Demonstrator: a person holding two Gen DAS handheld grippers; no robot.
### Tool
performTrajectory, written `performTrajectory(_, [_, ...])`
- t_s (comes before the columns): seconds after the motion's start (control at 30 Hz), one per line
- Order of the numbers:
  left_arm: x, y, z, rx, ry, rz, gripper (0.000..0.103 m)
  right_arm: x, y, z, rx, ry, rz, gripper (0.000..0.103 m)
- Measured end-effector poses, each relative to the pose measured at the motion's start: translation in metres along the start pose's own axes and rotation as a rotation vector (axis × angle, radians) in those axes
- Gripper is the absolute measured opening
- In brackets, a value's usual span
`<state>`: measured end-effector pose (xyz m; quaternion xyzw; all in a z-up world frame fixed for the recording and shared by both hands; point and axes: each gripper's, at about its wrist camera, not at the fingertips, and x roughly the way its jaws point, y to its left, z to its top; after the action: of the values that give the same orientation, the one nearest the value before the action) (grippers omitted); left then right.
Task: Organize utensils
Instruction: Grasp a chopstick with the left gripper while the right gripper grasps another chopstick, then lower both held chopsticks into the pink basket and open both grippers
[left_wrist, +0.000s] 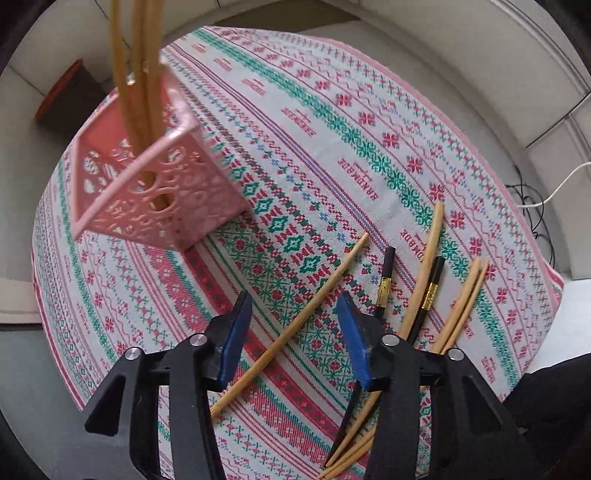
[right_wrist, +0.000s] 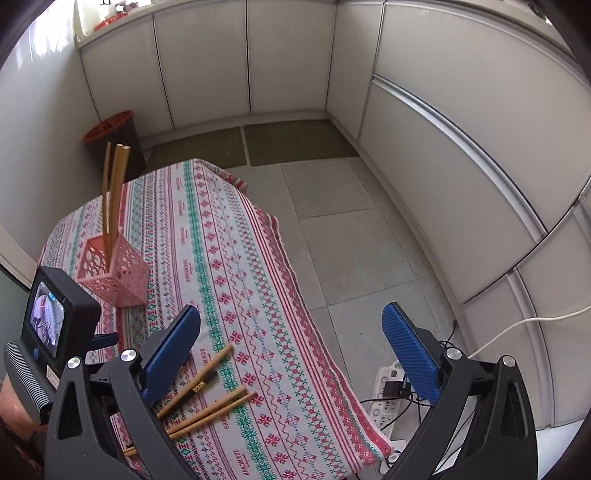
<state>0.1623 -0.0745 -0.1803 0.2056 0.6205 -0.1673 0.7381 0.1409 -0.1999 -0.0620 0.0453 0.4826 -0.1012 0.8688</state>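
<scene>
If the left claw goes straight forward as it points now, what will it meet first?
Probably the single bamboo chopstick that lies slantwise between the open left claw fingers on the tablecloth; depth is unclear.

The left gripper's fingers hide the lower ends of perhaps four loose chopsticks.

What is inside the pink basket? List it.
The pink basket holds bamboo chopsticks standing upright, their tops rising above the rim. About three show. Their lower ends appear only partly through the lattice wall, and the basket floor is hidden, so smaller items cannot be excluded.
</scene>
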Motion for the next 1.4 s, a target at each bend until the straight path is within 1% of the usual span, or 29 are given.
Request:
performTrajectory(0.1, [0.011,-0.003,0.002,0.019,0.021,0.015,0.043,0.016,-0.003,-0.003,0.014,0.058,0.018,0.096])
performTrajectory(0.13, [0.015,-0.003,0.002,0.024,0.032,0.012,0.042,0.021,-0.004,-0.003,0.021,0.082,0.027,0.096])
performTrajectory(0.2, [0.022,-0.002,0.001,0.033,0.051,-0.003,0.038,0.032,-0.004,-0.005,0.035,0.131,0.051,0.096])
performTrajectory(0.23, [0.023,-0.002,0.001,0.037,0.045,-0.012,0.035,0.037,-0.004,-0.007,0.044,0.150,0.060,0.096])
performTrajectory(0.27, [0.023,-0.001,0.001,0.039,0.040,-0.037,0.029,0.043,-0.003,-0.009,0.053,0.171,0.069,0.096])
performTrajectory(0.3, [0.024,0.000,0.000,0.037,0.037,-0.053,0.026,0.050,-0.002,-0.010,0.066,0.202,0.081,0.096])
performTrajectory(0.37, [0.023,0.000,-0.005,0.039,0.022,-0.072,0.018,0.063,0.002,-0.013,0.087,0.250,0.106,0.096])
performTrajectory(0.43, [0.022,-0.004,-0.008,0.041,0.010,-0.069,0.015,0.076,0.006,-0.017,0.117,0.300,0.137,0.096])
performTrajectory(0.5, [0.019,-0.006,-0.013,0.043,-0.006,-0.059,0.010,0.085,0.011,-0.018,0.137,0.332,0.151,0.096])
performTrajectory(0.53, [0.017,-0.005,-0.016,0.040,-0.011,-0.053,0.007,0.089,0.013,-0.020,0.142,0.341,0.151,0.096])
performTrajectory(0.6, [0.006,-0.001,-0.029,0.032,-0.033,-0.046,0.005,0.095,0.018,-0.021,0.151,0.356,0.154,0.095])
performTrajectory(0.67, [-0.010,0.003,-0.039,0.024,-0.060,-0.051,0.005,0.102,0.023,-0.022,0.162,0.373,0.161,0.088])
performTrajectory(0.73, [-0.029,0.012,-0.048,0.007,-0.100,-0.049,0.005,0.113,0.029,-0.025,0.179,0.405,0.171,0.076])
performTrajectory(0.77, [-0.036,0.013,-0.051,0.002,-0.113,-0.048,0.005,0.119,0.031,-0.027,0.190,0.424,0.176,0.072])
performTrajectory(0.83, [-0.053,0.021,-0.062,-0.009,-0.148,-0.044,0.005,0.129,0.036,-0.029,0.206,0.457,0.179,0.052])
performTrajectory(0.87, [-0.060,0.019,-0.071,-0.012,-0.160,-0.040,0.005,0.135,0.039,-0.030,0.216,0.469,0.188,0.049])
performTrajectory(0.93, [-0.073,0.024,-0.079,-0.014,-0.186,-0.028,0.005,0.146,0.046,-0.033,0.230,0.491,0.173,0.042])
performTrajectory(1.07, [-0.098,0.027,-0.090,-0.018,-0.234,-0.008,0.005,0.168,0.058,-0.042,0.255,0.527,0.142,0.035])
performTrajectory(1.1, [-0.100,0.027,-0.089,-0.018,-0.243,-0.004,0.005,0.165,0.062,-0.040,0.247,0.491,0.118,0.033])
performTrajectory(1.13, [-0.106,0.027,-0.091,-0.021,-0.257,0.002,0.005,0.166,0.068,-0.039,0.234,0.486,0.116,0.021])
performTrajectory(1.17, [-0.106,0.029,-0.085,-0.022,-0.265,0.004,0.005,0.167,0.073,-0.039,0.224,0.480,0.102,0.020])
performTrajectory(1.2, [-0.113,0.030,-0.087,-0.027,-0.281,0.009,0.005,0.166,0.075,-0.039,0.225,0.462,0.093,0.014])
performTrajectory(1.27, [-0.116,0.037,-0.086,-0.041,-0.304,0.016,0.005,0.164,0.076,-0.038,0.242,0.441,0.098,0.013])
performTrajectory(1.33, [-0.123,0.044,-0.088,-0.058,-0.333,0.018,0.005,0.163,0.075,-0.038,0.271,0.430,0.136,0.012])
performTrajectory(1.4, [-0.134,0.050,-0.091,-0.072,-0.360,0.019,0.005,0.155,0.072,-0.036,0.271,0.412,0.157,0.011])
